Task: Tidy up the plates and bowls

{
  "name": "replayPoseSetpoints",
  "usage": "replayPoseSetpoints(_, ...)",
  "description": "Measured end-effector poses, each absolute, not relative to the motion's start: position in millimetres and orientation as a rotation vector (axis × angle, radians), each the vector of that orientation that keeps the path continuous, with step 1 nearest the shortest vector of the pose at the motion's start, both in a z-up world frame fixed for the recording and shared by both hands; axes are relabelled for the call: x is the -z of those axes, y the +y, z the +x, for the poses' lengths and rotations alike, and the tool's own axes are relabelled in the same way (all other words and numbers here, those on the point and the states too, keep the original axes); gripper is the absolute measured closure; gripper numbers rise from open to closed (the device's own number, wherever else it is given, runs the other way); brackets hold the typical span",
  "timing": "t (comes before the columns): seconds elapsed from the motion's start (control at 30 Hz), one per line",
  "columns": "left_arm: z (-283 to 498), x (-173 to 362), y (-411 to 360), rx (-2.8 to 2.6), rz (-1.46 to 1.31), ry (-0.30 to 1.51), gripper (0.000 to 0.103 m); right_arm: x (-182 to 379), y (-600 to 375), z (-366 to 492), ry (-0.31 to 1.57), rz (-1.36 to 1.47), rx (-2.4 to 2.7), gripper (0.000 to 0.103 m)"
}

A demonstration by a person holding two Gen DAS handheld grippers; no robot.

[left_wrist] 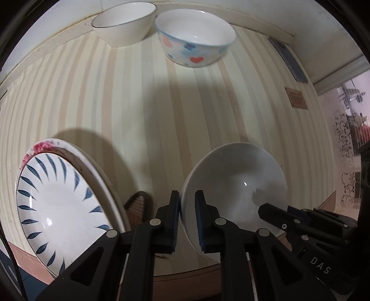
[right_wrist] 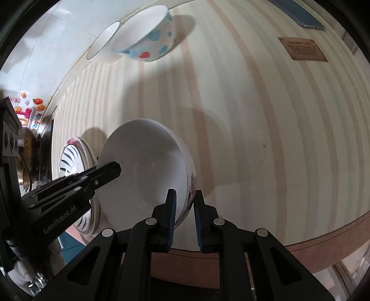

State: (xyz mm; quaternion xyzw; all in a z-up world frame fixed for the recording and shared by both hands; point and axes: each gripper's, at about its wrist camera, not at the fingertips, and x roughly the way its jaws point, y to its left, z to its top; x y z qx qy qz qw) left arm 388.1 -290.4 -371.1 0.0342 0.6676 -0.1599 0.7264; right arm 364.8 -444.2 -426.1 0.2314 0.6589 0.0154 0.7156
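Note:
A white bowl [left_wrist: 235, 185] with purple flowers on its outside [right_wrist: 148, 166] is held above the striped table between both grippers. My left gripper [left_wrist: 187, 196] is shut on its left rim. My right gripper [right_wrist: 185, 196] is shut on its right rim. The right gripper also shows in the left wrist view [left_wrist: 277, 215]. The left gripper also shows in the right wrist view [right_wrist: 108, 171]. A blue-leaf plate [left_wrist: 57, 203] lies on a pink-flowered plate [left_wrist: 39, 147] at the left. A hearts bowl [left_wrist: 196, 39] and a plain white bowl [left_wrist: 124, 23] stand at the far edge.
The striped table [left_wrist: 161, 111] has a brown front edge [right_wrist: 323, 243]. A brown label [right_wrist: 303, 49] and a blue flat object [right_wrist: 300, 14] lie on it at the right. A patterned glass door [left_wrist: 346, 143] is beyond the table's right side.

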Motion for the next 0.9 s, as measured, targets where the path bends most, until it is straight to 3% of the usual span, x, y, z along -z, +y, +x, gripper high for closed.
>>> replayPoseSetpoints(0.23, 386.1, 374.2, -296.2, 0.348, 0.086, 1.479, 0.092, 433.5, -447.0, 368.3, 1.475, 0.536, -0.035, 0.086)
replayPoseSetpoints(0.43, 398.3, 324.8, -271.3, 0.324, -0.008, 1.428, 0.09, 407.7, -466.2, 372.2, 1.488, 0.593, -0.049, 0.086)
replayPoseSetpoints(0.5, 415.2, 301.1, -265.0, 0.297, -0.025, 1.369, 0.076, 390.0, -476.0, 379.3, 1.466, 0.593, -0.028, 0.077)
replayPoseSetpoints(0.57, 435.9, 286.8, -264.2, 0.268, -0.024, 1.317, 0.071, 366.1, -482.3, 397.1, 1.419, 0.56, -0.015, 0.06)
replayPoseSetpoints(0.7, 491.3, 285.7, -270.4, 0.199, -0.003, 1.302, 0.071, 337.2, -484.5, 450.4, 1.338, 0.471, -0.011, 0.058)
replayPoseSetpoints(0.9, 558.4, 320.4, -284.7, 0.175, -0.004, 1.396, 0.071, 348.1, -481.3, 548.0, 1.34, 0.374, -0.012, 0.058)
